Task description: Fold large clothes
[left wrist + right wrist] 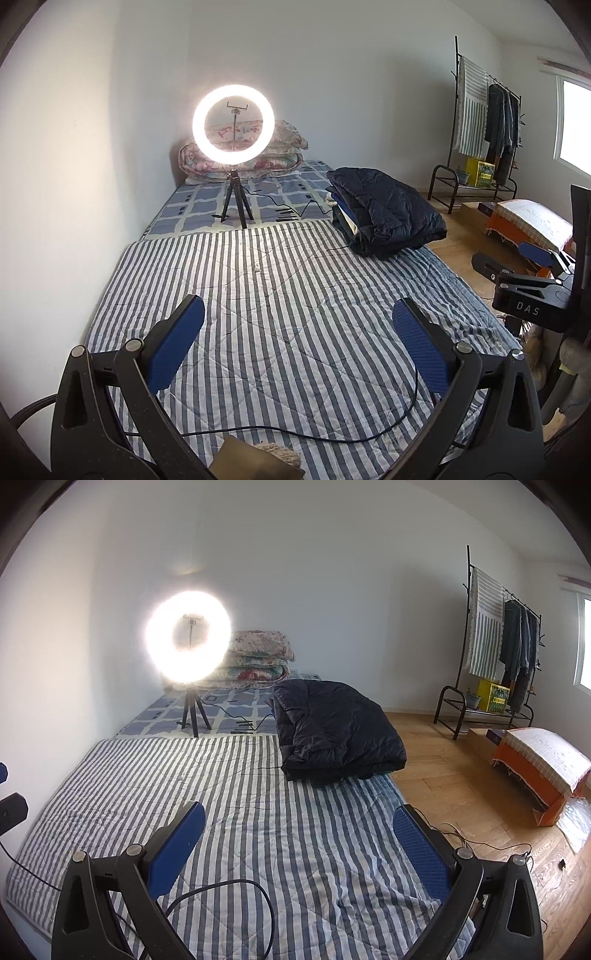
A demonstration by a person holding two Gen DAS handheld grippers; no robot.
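Both claws, left claw (297,345) and right claw (299,843), hang released and empty above the striped quilt (280,295). The dark jacket (338,731) tops a folded pile at the quilt's far right corner. A cable (332,435) on the quilt could snag a claw.

jacket: dark navy quilted puffer jacket (338,731), folded into a thick bundle
position: tops a stack of folded clothes (345,216)
place: far right edge of the striped quilt (295,295)
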